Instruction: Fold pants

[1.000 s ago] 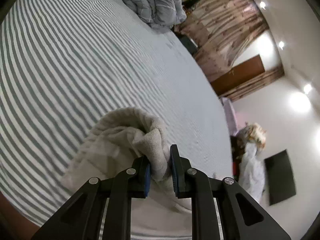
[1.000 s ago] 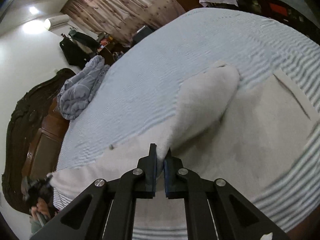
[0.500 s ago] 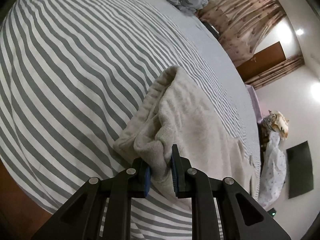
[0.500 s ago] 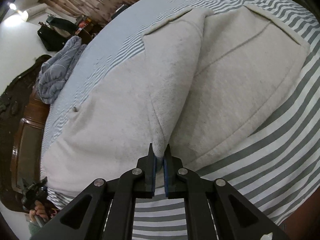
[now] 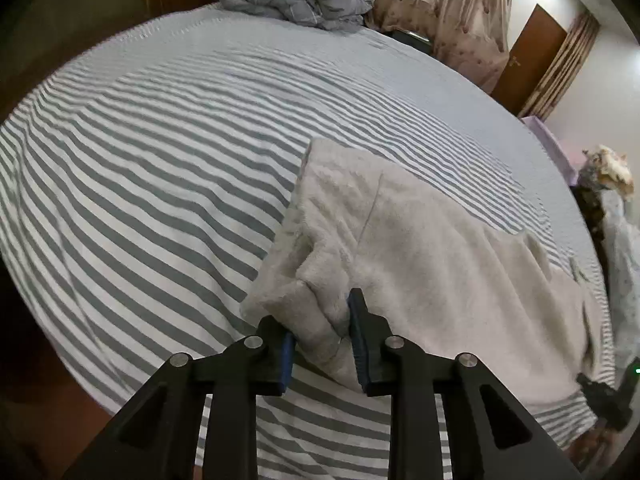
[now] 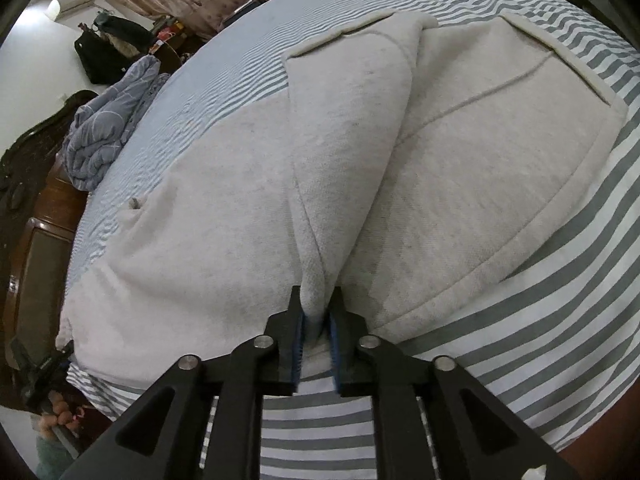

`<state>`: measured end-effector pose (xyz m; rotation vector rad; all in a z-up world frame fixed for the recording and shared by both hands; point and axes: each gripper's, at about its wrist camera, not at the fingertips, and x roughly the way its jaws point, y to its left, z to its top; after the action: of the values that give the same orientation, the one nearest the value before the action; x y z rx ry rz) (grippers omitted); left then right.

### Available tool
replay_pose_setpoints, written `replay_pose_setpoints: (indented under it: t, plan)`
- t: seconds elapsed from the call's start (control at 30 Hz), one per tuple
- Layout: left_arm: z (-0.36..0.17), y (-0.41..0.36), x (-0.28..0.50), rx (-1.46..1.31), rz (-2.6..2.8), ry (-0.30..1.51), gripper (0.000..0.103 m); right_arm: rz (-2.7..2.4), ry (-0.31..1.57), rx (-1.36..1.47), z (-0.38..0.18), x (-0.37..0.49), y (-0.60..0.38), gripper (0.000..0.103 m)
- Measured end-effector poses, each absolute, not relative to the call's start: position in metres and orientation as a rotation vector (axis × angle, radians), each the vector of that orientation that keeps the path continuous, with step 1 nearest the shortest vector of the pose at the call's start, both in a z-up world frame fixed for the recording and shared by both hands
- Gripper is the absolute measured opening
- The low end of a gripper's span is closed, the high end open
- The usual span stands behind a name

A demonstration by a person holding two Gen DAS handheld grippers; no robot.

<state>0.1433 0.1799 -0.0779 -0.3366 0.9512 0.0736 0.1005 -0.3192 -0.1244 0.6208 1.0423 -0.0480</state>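
My left hand-held gripper points steeply down, its jaws opening with a bunched fold of the pants between the blue pads. My right hand-held gripper also tilts down, jaws opening around a narrow ridge of cloth.

The pants hide the striped sheet beneath; a person's hand is cut off at the edge.
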Motion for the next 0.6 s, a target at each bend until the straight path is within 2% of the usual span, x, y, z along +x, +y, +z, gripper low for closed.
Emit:
replay_pose_setpoints:
  t: [0.07, 0.17, 0.3, 0.6]
  plan:
    - [-0.071, 0.173, 0.141, -0.297, 0.095, 0.939, 0.029, -0.048, 1.035, 0.611, -0.12, 0.097, -0.32, 0.032]
    - [-0.059, 0.161, 0.136, -0.23, 0.121, 0.918, 0.032, -0.055, 1.021, 0.589, -0.111, 0.088, -0.322, 0.039]
    - [-0.041, 0.144, 0.123, -0.174, 0.15, 0.872, 0.038, -0.047, 1.009, 0.606, -0.103, 0.072, -0.334, 0.041]
    - [-0.019, 0.112, 0.087, -0.197, 0.087, 0.806, 0.041, -0.049, 0.973, 0.643, -0.085, 0.044, -0.371, 0.041]
